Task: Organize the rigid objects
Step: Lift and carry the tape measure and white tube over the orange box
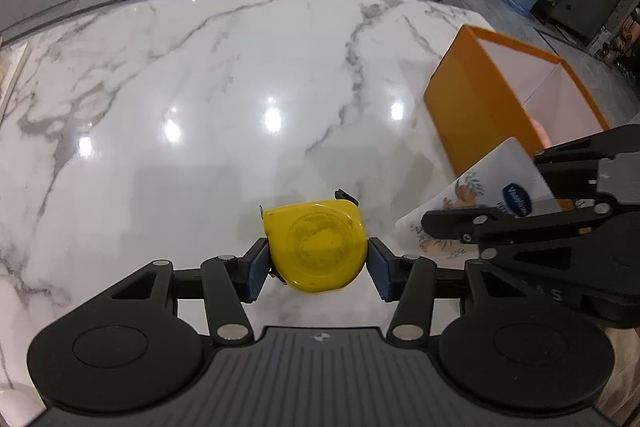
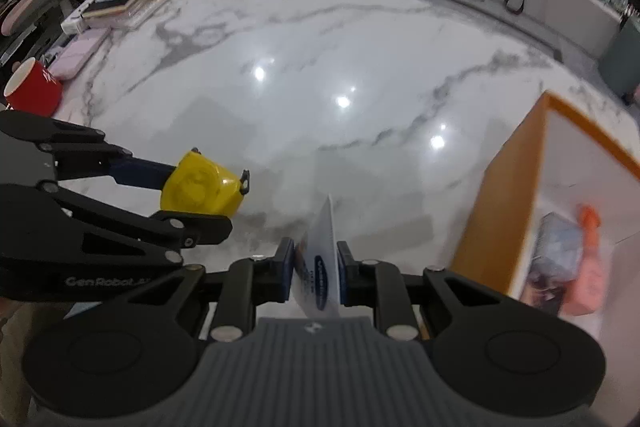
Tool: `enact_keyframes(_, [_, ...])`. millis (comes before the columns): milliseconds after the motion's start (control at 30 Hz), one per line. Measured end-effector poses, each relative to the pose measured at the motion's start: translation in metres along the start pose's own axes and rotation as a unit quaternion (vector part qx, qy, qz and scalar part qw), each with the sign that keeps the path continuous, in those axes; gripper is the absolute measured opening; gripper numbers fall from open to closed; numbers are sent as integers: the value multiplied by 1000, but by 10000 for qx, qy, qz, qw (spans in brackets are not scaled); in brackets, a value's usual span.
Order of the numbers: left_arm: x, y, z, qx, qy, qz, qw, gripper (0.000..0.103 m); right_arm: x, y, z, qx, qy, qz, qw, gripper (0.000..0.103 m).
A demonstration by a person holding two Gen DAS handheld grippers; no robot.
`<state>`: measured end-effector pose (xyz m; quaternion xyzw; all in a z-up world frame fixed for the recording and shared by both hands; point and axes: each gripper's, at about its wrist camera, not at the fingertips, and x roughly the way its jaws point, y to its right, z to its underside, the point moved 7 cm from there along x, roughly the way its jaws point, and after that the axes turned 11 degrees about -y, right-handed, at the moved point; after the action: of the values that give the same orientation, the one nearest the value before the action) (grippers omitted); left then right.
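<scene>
We see a glossy white marble table (image 1: pixel 200 75) with grey veins; an orange-walled open box (image 1: pixel 472 107) stands at two o'clock. Our left gripper (image 1: pixel 318 263) clamps a yellow round tape measure (image 1: pixel 316 247), and the right gripper (image 2: pixel 314 273) pinches a flat white lotion tube (image 2: pixel 320 259).

Scuffed yellow plastic tape measure (image 1: pixel 318 247) held flat-side up off the desk; white squeeze tube (image 2: pixel 320 267) pinched edge-on; orange open box (image 1: pixel 472 107) upright at right.

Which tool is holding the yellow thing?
The left tool squeezes the yellow tape measure between its blue pads. The right tool pinches a flat white Vaseline tube instead.
</scene>
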<state>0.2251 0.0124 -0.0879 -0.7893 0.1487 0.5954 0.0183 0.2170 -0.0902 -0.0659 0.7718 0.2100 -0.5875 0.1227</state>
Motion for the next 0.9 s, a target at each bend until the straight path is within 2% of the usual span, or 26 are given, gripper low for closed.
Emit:
enact_keyframes(200, [-33, 32, -24, 113, 398, 81, 9991, 59, -58, 20, 0, 102, 691, 260, 9972, 20])
enact_keyframes(367, [-57, 82, -39, 574, 702, 335, 9953, 59, -98, 55, 15, 263, 1044, 593, 9924, 20])
enact_keyframes(500, [-60, 125, -44, 1171, 743, 461, 9893, 59, -109, 91, 36, 442, 1022, 861, 9900, 20])
enact_keyframes(667, [-50, 167, -51, 1812, 691, 445, 9800, 59, -100, 131, 64, 560, 805, 1215, 9877, 20])
enact_keyframes(900, [-21, 198, -54, 2251, 511, 371, 9723, 59, -77, 171, 88, 483, 499, 1577, 9850, 20])
